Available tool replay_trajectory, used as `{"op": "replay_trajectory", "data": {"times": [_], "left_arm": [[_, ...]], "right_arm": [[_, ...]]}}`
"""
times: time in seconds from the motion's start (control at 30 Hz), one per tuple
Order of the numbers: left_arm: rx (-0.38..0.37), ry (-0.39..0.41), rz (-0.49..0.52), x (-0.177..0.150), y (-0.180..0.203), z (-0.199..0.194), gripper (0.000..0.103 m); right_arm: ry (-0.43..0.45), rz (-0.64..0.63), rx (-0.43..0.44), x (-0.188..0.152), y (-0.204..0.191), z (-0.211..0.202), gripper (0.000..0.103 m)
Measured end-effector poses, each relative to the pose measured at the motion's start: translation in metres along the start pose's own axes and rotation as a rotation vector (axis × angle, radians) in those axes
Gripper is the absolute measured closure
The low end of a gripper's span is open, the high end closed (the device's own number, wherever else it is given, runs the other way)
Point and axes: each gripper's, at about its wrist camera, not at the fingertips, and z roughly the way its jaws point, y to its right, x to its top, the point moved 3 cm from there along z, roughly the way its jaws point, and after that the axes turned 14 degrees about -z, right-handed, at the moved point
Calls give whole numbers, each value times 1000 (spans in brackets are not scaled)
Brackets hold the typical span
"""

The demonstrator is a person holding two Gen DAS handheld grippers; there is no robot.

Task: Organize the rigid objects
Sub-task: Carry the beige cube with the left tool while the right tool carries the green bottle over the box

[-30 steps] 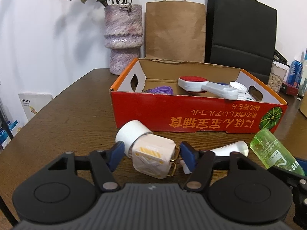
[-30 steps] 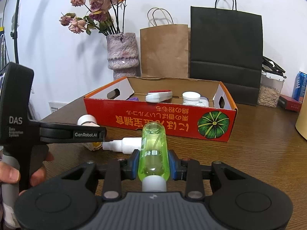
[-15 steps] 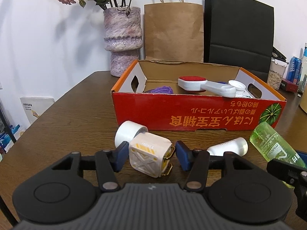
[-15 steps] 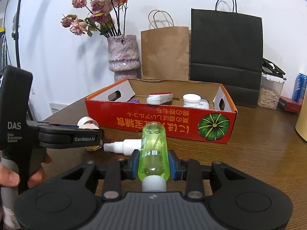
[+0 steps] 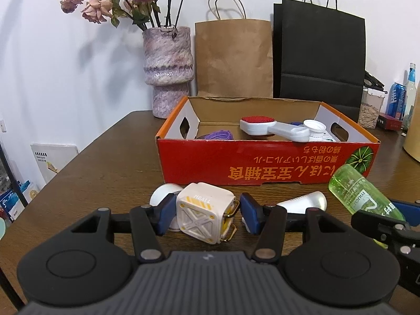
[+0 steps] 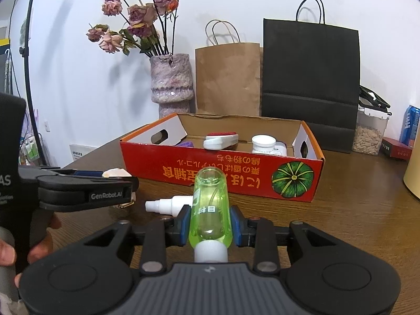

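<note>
My left gripper [image 5: 207, 214] is shut on a cream cube-shaped device [image 5: 203, 216] with a brass clip, tilted and held above the table. A white roll [image 5: 164, 195] lies just behind it. My right gripper [image 6: 210, 221] is shut on a green transparent bottle [image 6: 210, 204] with a white cap, held off the table; the bottle also shows at the right of the left wrist view [image 5: 359, 193]. A white spray bottle [image 6: 168, 206] lies on the table between the grippers. The red cardboard box [image 5: 262, 162] ahead holds a white brush with a red pad [image 5: 270, 128], a purple item [image 5: 218, 134] and a white jar [image 6: 263, 144].
A pink vase [image 5: 168, 71] with dried roses, a brown paper bag [image 5: 233, 60] and a black paper bag [image 5: 319, 57] stand behind the box by the wall. A clear container [image 6: 370, 132] and cans stand at the far right. The left table edge is near.
My left gripper has closed on the cream device and lifted it. My right gripper has risen a little with the green bottle in it.
</note>
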Motion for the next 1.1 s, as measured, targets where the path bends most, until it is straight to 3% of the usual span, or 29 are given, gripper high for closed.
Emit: {"op": "replay_trajectory", "data": {"times": [1.1], "left_arm": [[-23, 99, -23, 9, 7, -38, 48]], "right_arm": [[49, 5, 2, 4, 2, -11, 73]]}}
